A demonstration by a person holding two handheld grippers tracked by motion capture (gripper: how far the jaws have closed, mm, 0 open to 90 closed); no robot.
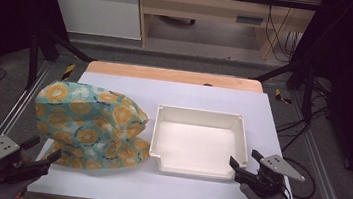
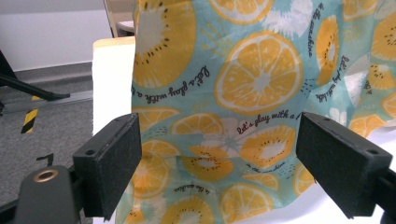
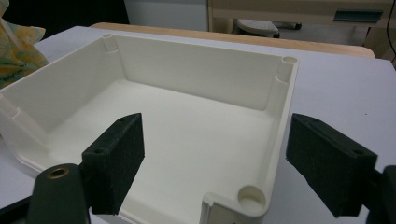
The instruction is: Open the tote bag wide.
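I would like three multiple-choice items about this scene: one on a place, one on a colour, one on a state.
1. Where does the patterned cloth lie?
A. left of the white tray
B. inside the tray
C. on the floor

2. What colour is the cloth's background?
A. red
B. teal
C. black

3. How do the jaws of the left gripper stand?
A. shut on the cloth
B. shut on the tray
C. open

Key: 1 A, the high view shows it beside the tray; 2 B, teal shows between the orange slices; 3 C, a gap shows between the jaws.
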